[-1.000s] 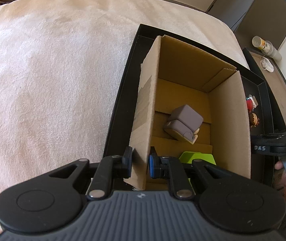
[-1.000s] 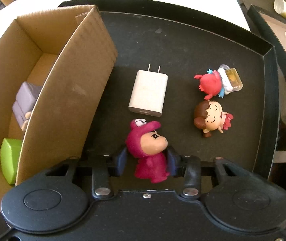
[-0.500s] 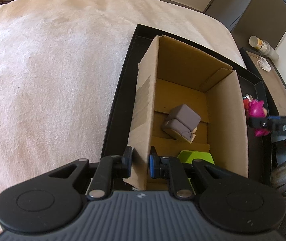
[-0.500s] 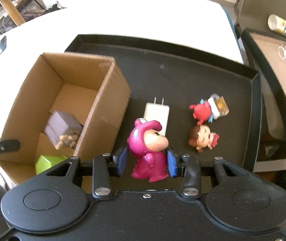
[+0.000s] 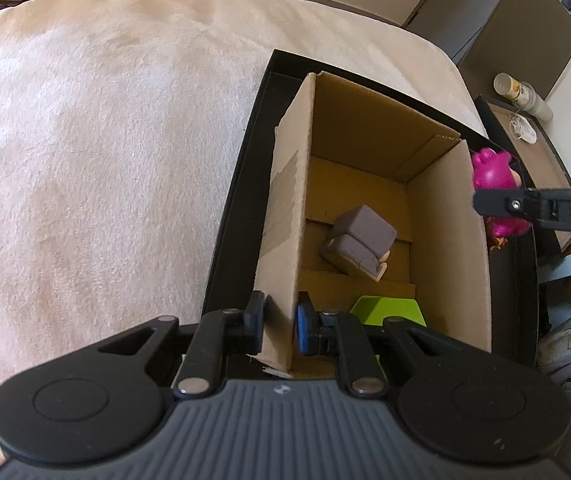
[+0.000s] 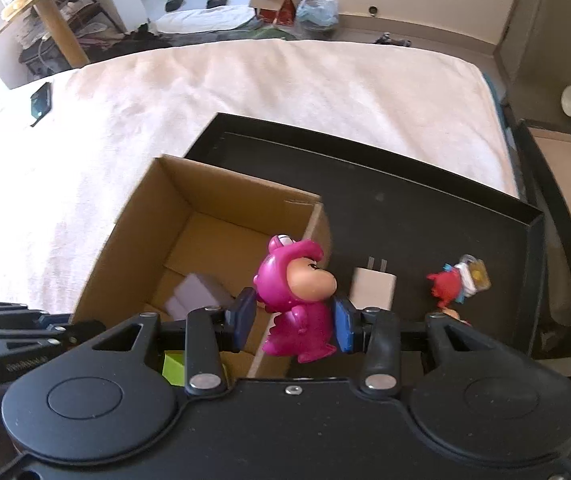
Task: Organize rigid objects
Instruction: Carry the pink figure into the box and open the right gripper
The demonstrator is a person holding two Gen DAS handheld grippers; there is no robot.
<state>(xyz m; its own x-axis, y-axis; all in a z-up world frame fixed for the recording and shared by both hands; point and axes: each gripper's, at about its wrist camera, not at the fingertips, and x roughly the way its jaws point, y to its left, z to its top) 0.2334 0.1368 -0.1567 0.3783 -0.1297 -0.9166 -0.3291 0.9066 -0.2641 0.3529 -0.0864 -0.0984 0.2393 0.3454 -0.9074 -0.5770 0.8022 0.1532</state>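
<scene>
On a bed's pale blanket (image 6: 325,92) sits a black tray (image 6: 425,208) where the left gripper (image 5: 279,322) pinches the cardboard box (image 5: 451,240) wall, two items inside, while the right gripper (image 6: 293,320) clamps the pink figure (image 6: 295,296) above the box edge, charger (image 6: 373,290) and two toys left.

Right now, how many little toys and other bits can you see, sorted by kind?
Cartoon figurines: 3, the pink figurine held in the right gripper, the red figurine, and the brown-haired figurine, mostly hidden
Grey block toy: 1
Green block: 1
White charger: 1
Total: 6
</scene>
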